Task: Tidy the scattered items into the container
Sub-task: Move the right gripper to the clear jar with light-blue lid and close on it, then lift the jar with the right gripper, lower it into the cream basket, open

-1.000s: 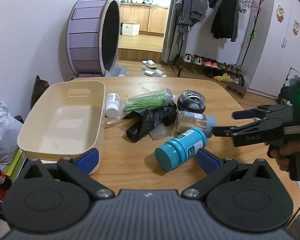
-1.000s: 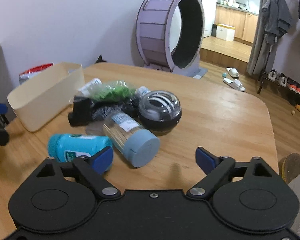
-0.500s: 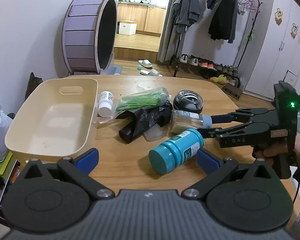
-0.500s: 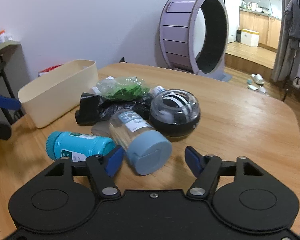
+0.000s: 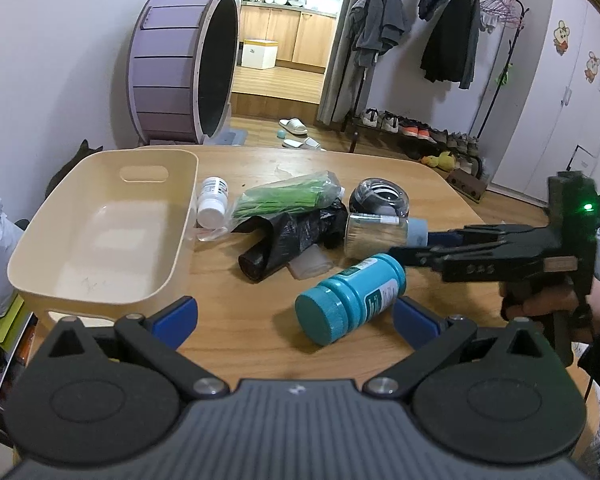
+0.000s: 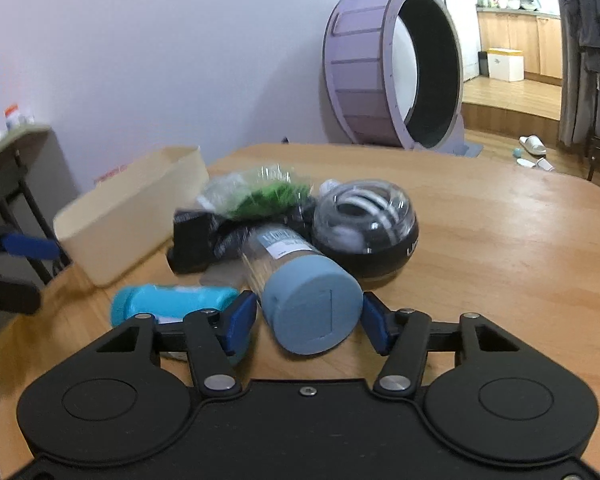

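A clear toothpick jar (image 6: 312,308) with a grey-blue cap lies on its side on the wooden table (image 6: 500,248). My right gripper (image 6: 310,316) is closing on it, and its blue pads meet the two sides of the cap. In the left wrist view the right gripper (image 5: 414,240) comes in from the right onto the jar (image 5: 374,236). A teal bottle (image 5: 352,296) lies just ahead of my open left gripper (image 5: 296,316), which holds nothing. The cream container (image 5: 188,208) stands at the left, with nothing in it.
Beside the container lie a white bottle (image 5: 212,204), a bag of green sticks (image 5: 288,196) and a black bag (image 5: 288,240). A black gyro ball (image 6: 366,228) sits right behind the jar. A purple wheel (image 5: 180,68) stands beyond the table.
My right gripper has moved forward and down to the toothpick jar, and its jaws have narrowed from wide apart until they sit on the cap. The left gripper has kept still.
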Demonstrator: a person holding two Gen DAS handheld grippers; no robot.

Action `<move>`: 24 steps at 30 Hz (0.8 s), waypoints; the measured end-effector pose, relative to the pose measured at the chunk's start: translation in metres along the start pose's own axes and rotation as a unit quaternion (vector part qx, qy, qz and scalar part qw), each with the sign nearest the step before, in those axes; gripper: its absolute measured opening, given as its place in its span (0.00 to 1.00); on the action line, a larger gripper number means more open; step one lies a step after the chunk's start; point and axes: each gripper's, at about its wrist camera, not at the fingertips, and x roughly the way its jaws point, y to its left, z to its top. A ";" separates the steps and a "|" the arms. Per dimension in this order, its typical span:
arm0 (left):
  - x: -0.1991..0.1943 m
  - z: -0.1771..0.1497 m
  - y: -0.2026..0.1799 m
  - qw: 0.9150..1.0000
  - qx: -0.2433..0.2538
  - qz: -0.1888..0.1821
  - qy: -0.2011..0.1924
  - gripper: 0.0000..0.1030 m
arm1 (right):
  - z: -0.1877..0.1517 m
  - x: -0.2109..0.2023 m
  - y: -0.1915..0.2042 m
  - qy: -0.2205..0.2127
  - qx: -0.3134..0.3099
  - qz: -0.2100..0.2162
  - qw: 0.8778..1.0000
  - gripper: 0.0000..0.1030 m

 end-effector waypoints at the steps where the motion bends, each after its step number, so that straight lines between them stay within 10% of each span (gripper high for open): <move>1: 0.000 0.000 -0.001 1.000 0.000 -0.001 0.000 1.00 | 0.001 -0.005 0.000 -0.008 0.001 -0.001 1.000 0.53; 24: -0.001 -0.009 -0.013 1.000 0.001 -0.026 0.000 1.00 | 0.008 -0.025 0.037 -0.019 -0.039 -0.067 0.997 0.57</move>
